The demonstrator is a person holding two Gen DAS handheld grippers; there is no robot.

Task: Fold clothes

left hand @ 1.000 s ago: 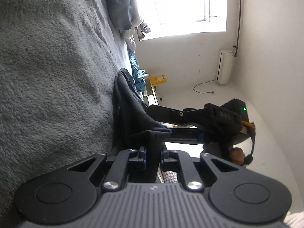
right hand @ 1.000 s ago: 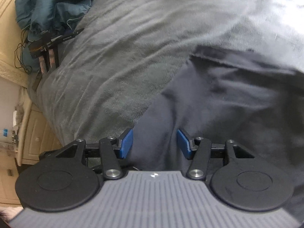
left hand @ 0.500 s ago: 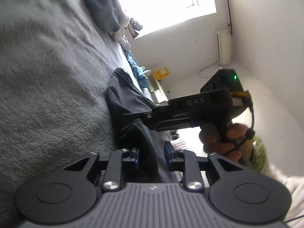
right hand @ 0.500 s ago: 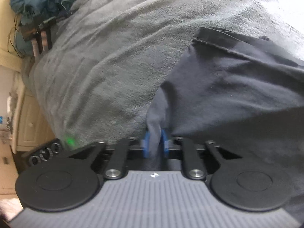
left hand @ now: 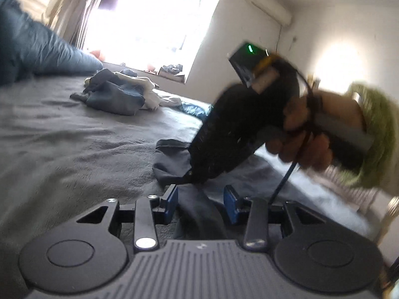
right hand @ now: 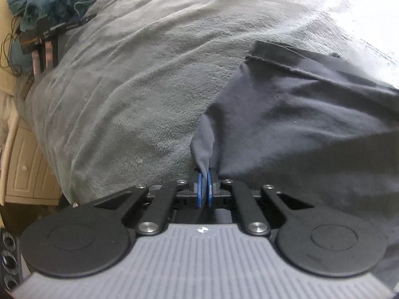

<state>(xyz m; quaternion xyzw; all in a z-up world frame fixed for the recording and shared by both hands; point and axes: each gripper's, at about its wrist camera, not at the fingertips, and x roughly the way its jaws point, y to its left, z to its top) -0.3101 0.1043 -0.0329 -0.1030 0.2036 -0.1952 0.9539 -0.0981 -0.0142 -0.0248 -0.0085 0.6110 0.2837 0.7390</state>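
Note:
A dark navy garment (right hand: 311, 124) lies spread on the grey bed blanket (right hand: 149, 74). My right gripper (right hand: 205, 191) is shut on a pinched edge of that garment at its left side. In the left wrist view my left gripper (left hand: 200, 203) stands open, its blue pads apart, with a fold of the dark garment (left hand: 172, 162) lying loose between them. The right gripper's black body (left hand: 239, 129), held by a hand (left hand: 304, 142), reaches down onto the garment just ahead of the left fingers.
A heap of other clothes (left hand: 117, 92) lies farther up the bed near the bright window. A teal quilt (right hand: 49, 2) is bunched at the bed's far corner. Pale wooden furniture (right hand: 22, 164) stands beside the bed edge.
My left gripper has let go of the garment and rolled upright, its fingers now spread. My right gripper closed on the garment's edge and still holds it.

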